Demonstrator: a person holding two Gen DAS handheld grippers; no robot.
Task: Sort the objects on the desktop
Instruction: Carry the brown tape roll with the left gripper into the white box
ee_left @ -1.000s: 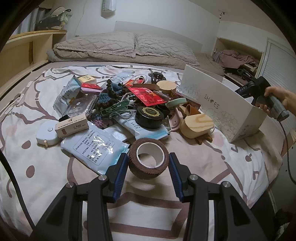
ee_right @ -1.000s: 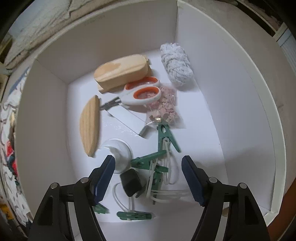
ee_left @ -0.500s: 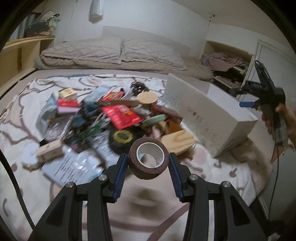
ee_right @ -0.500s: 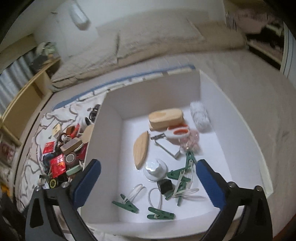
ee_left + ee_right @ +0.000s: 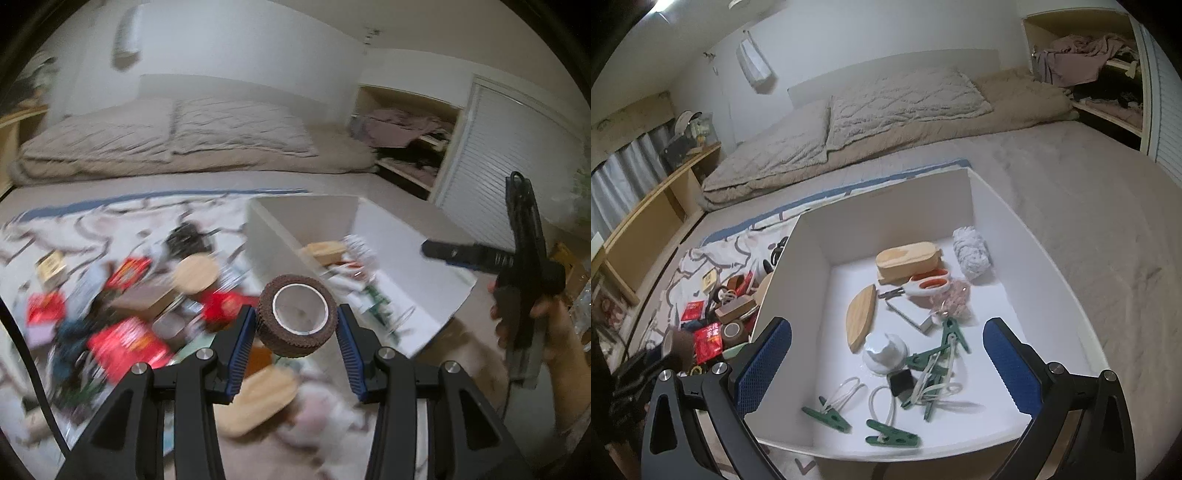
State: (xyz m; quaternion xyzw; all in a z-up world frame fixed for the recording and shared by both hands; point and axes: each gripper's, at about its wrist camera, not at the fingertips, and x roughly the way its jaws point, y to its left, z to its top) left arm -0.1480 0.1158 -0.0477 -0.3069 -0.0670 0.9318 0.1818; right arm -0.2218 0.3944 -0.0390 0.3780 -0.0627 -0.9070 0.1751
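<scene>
While left gripper (image 5: 297, 326) clamps brown tape roll (image 5: 297, 320) | right gripper (image 5: 886, 360) gapes wide over box (image 5: 886, 218)

Bed (image 5: 1089, 192), 2 pillows (image 5: 905, 99), patterned sheet (image 5: 701, 258), white box (image 5: 886, 221), cluttered small items (image 5: 720, 314)

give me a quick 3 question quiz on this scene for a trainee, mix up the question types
1. True or false: the left tongs are shut on the brown tape roll.
2. Multiple choice: the orange-handled scissors lie A) in the clutter pile on the bedspread, B) inside the white box, C) on the pillows.
3. Fill in: the right tongs hang above the box, open and holding ____.

Key: 1 true; 2 B; 3 nothing.
</scene>
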